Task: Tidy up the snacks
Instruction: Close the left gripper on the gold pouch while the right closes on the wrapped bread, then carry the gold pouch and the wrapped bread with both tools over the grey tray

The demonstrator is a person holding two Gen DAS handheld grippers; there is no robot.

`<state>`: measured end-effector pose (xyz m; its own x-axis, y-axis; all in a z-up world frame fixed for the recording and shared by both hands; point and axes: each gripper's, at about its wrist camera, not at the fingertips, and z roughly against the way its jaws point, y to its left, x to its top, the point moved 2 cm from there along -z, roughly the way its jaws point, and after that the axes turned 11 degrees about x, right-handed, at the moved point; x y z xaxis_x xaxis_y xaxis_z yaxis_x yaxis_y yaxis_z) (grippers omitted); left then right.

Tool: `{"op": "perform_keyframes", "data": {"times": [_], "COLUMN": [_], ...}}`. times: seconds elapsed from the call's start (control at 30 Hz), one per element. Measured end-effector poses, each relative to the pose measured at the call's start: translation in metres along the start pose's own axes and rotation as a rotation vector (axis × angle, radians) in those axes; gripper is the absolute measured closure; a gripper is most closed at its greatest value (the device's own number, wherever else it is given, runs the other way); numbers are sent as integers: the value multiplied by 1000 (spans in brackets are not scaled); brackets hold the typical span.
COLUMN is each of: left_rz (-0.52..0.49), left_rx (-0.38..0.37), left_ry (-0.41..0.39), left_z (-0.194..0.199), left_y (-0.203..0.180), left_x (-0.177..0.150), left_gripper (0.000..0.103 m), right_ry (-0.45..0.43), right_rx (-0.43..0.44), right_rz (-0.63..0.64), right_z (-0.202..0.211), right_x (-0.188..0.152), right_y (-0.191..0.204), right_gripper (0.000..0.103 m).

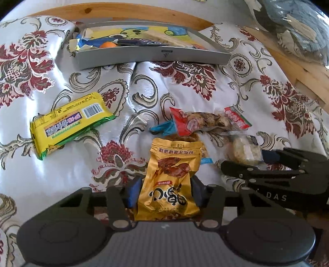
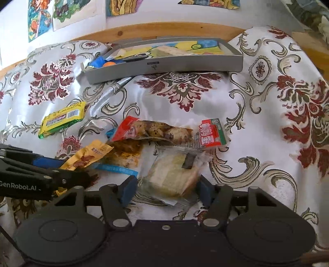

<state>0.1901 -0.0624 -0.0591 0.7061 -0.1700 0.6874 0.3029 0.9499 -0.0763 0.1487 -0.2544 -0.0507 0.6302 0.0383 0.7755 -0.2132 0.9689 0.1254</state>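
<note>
My left gripper is shut on a gold snack packet, its blue pads pinching the packet's waist. From the right wrist view the gold packet sticks out of that gripper, tilted. My right gripper has its pads pressed on both sides of a clear pastry packet lying on the cloth. Beyond lie a red-ended packet of brown pieces and a brownish packet with a blue strip. A yellow packet lies apart to the left.
A grey tray holding several items stands at the back of the floral tablecloth, near the wooden table edge. A plastic bag sits at the far right. Pictures hang on the wall.
</note>
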Motion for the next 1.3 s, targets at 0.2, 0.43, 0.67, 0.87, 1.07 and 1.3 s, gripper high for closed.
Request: {"op": "perform_keyframes", "data": {"times": [0.2, 0.43, 0.67, 0.87, 1.07, 1.3], "left_rz": [0, 21, 32, 38, 37, 94], "left_rx": [-3, 1, 11, 12, 77, 109], "left_ry": [-18, -26, -47, -71, -65, -41], "left_z": [6, 9, 15, 22, 29, 30], "left_y": [-7, -9, -11, -13, -14, -3], "left_x": [0, 0, -1, 2, 9, 14], "left_gripper": [54, 56, 57, 57, 58, 58], "right_ry": [-24, -38, -56, -76, -105, -128], "right_rx": [7, 30, 48, 69, 95, 112], "right_rz": [35, 58, 84, 112, 132, 159], "right_z": [9, 17, 26, 35, 43, 47], "right_x": [-3, -6, -9, -9, -1, 11], "right_y": [6, 10, 16, 21, 24, 22], "right_gripper": [50, 50, 50, 50, 50, 50]}}
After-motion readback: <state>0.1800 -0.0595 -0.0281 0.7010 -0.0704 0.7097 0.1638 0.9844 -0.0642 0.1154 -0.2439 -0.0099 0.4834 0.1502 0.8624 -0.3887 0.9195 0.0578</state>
